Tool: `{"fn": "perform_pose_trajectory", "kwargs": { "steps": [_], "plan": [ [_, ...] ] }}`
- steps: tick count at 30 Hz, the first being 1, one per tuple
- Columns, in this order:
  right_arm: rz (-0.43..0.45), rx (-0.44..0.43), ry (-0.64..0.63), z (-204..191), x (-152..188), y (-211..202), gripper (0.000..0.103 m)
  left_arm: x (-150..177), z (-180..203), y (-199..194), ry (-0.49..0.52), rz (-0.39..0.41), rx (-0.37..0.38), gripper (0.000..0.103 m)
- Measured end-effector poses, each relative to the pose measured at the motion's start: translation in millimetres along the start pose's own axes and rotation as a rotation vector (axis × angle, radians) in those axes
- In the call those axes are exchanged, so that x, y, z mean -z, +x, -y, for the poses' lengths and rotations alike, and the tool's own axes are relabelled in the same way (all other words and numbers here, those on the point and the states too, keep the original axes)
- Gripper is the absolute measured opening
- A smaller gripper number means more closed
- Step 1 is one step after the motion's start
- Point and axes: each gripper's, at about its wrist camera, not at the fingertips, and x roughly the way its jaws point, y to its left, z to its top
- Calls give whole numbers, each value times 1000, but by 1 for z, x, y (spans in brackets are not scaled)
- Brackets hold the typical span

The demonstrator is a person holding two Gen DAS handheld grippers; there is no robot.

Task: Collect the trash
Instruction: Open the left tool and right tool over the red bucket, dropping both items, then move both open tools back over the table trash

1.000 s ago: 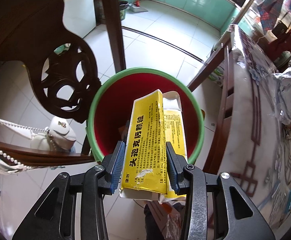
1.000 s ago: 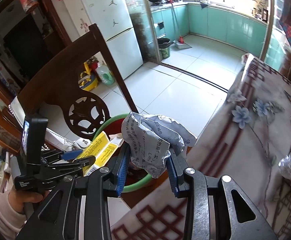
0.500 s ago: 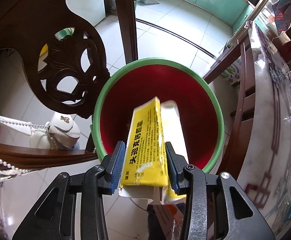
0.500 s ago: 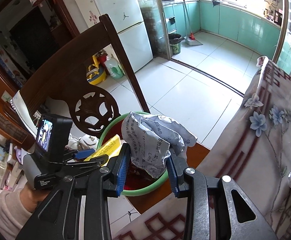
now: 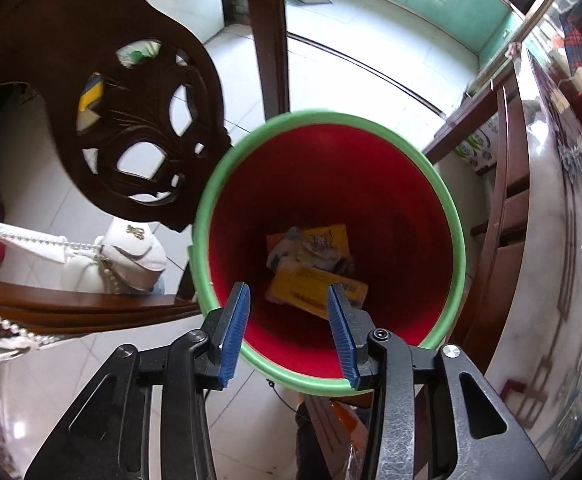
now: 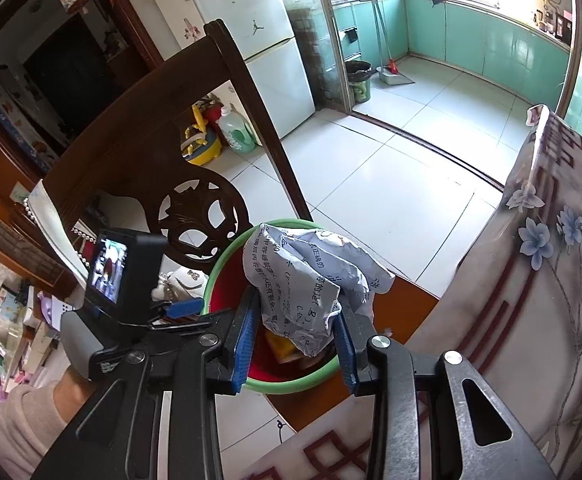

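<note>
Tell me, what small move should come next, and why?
Probably carry the right gripper a little further over the red bin and let go. It is shut on the crumpled paper, which hangs near the bin's rim. The left gripper, whose jaws have just been opening, holds nothing, and the yellow box lies at the bottom of the bin.
</note>
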Motion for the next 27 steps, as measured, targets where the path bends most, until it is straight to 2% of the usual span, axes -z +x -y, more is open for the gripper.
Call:
{"fn": "perform_pose_trajectory", "kwargs": {
  "steps": [1,4,6,8,13,18,23,27],
  "plan": [
    [-1,-5,-2,-1,0,0,33,0,-1,-2,-8,7,-3,56],
    [-15,-39,-12,-4,-2,7,36,2,-9,-15,-46,44,4,66],
    [-12,-43,-17,-7,-2,10,47,3,-12,-23,-51,60,-2,67],
    [0,-42,-20,-9,-3,13,54,4,-12,-29,-48,73,-5,67],
    [15,-30,-6,-9,0,9,54,12,-6,-47,-22,105,-10,67],
    [41,46,-3,1,13,-22,54,20,16,-63,44,135,-3,68],
    [74,125,43,32,41,-69,54,30,48,-72,119,150,28,68],
    [95,218,118,73,71,-110,54,35,79,-77,178,153,58,68]
  ]
}}
